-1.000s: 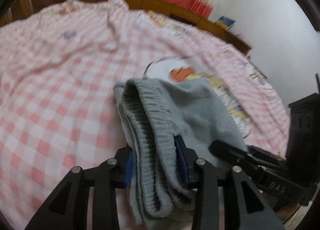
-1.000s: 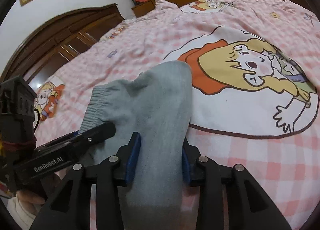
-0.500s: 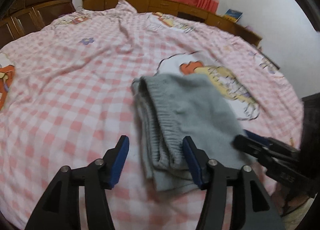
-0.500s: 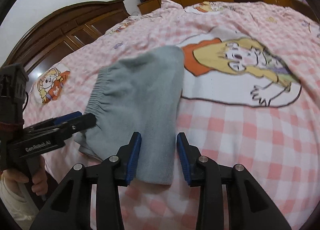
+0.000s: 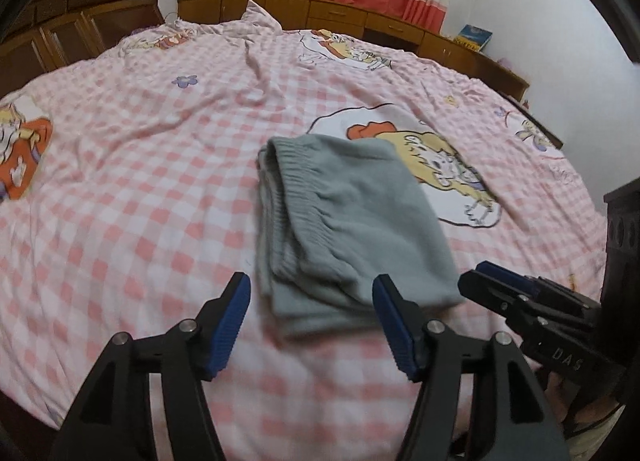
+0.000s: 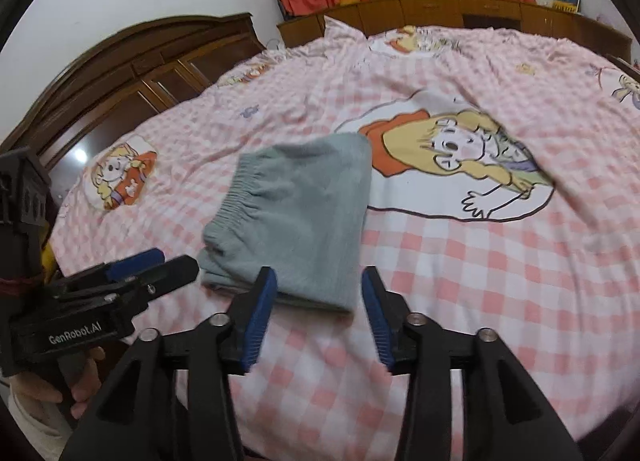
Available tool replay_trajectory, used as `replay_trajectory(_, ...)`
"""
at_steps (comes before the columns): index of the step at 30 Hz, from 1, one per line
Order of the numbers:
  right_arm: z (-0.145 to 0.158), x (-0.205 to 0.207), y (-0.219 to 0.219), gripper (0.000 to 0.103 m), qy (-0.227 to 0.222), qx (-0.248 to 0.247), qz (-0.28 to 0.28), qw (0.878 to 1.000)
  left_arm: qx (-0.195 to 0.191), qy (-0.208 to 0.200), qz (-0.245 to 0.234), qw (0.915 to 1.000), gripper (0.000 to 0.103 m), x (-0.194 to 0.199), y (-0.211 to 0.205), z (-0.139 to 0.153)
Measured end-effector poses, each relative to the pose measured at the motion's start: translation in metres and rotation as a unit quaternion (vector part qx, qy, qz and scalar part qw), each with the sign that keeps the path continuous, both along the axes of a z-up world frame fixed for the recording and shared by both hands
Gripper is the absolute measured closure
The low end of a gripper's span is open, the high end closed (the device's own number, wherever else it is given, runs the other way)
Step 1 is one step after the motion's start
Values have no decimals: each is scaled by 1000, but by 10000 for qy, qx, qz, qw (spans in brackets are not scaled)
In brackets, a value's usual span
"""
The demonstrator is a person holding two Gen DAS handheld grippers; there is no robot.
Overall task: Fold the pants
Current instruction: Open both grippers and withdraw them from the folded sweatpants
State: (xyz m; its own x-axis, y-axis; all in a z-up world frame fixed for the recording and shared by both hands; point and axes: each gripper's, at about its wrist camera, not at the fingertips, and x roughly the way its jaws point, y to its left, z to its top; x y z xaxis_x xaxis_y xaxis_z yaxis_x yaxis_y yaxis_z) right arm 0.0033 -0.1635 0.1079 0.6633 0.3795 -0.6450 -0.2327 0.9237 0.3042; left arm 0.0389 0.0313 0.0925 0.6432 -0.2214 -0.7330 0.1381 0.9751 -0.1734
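Both grippers, left gripper [image 5: 310, 321] and right gripper [image 6: 318, 315], are opening with nothing between them, so the gray pants [image 5: 348, 221] lie folded flat on the bed [image 5: 140, 181].

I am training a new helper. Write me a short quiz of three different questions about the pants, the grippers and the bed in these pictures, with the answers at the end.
1. True or false: the grey pants lie folded on the checked bed cover.
2. Which edge of the pants shows a ribbed elastic band? A) the edge nearer the wooden wardrobe B) the edge nearer the cartoon girl print
3. Fill in: the fingers of the left gripper and the right gripper press on ____.

Key: 1 true. 2 A. 3 nothing; both grippers are opening and stand just short of the pants, with no cloth between the fingers.
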Motion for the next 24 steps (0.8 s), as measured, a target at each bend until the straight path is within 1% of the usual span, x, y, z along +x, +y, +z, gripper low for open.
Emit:
replay_trajectory(1, 4, -4, -1, 43, -25, 6, 3, 10000, -96, 7, 22, 10000, 33, -6, 0, 3)
replay_trajectory(2, 8, -9, -1, 40, -70, -11, 9, 10000, -158, 13, 54, 9999, 29, -12, 0, 5)
replay_trajectory(3, 13, -13, 0, 39, -97, -76, 2, 9999, -194, 2, 83, 9998, 26, -19, 0, 9)
replay_trajectory(6, 16, -17, 3, 36, -49, -300, -35, 9995, -36, -57, 160, 9998, 20, -31, -4, 16)
replay_trajectory(7, 13, -16, 4, 35, 4, -354, -14, 9994, 54, -86, 197, 9998, 18, -35, -5, 18)
replay_trajectory(8, 9, -16, 5, 35, 47, -395, -7, 9992, 108, -103, 232, 9996, 14, -37, -6, 19)
replay_trajectory(11, -12, -6, 6, 35, 410, -599, -111, 9973, 157, -97, 289, 9994, 12, -40, -8, 16)
replay_trajectory(13, -29, 0, 4, 35, 671, -637, -164, 9956, 220, 24, 321, 9992, 12, -36, -10, 8)
replay_trajectory(16, -49, 8, 1, 35, 915, -732, -281, 9927, 280, 208, 394, 9986, 12, -31, -10, -9)
replay_trajectory(18, -60, 13, 0, 35, 1071, -777, -311, 9907, 306, 417, 480, 9975, 12, -26, -9, -25)
replay_trajectory(22, -75, 20, 2, 35, 1224, -811, -354, 9885, 274, 683, 548, 9958, 12, -15, -4, -47)
replay_trajectory(24, -80, 22, 1, 30, 1226, -719, -338, 9893, 278, 784, 609, 9947, 12, -11, -2, -55)
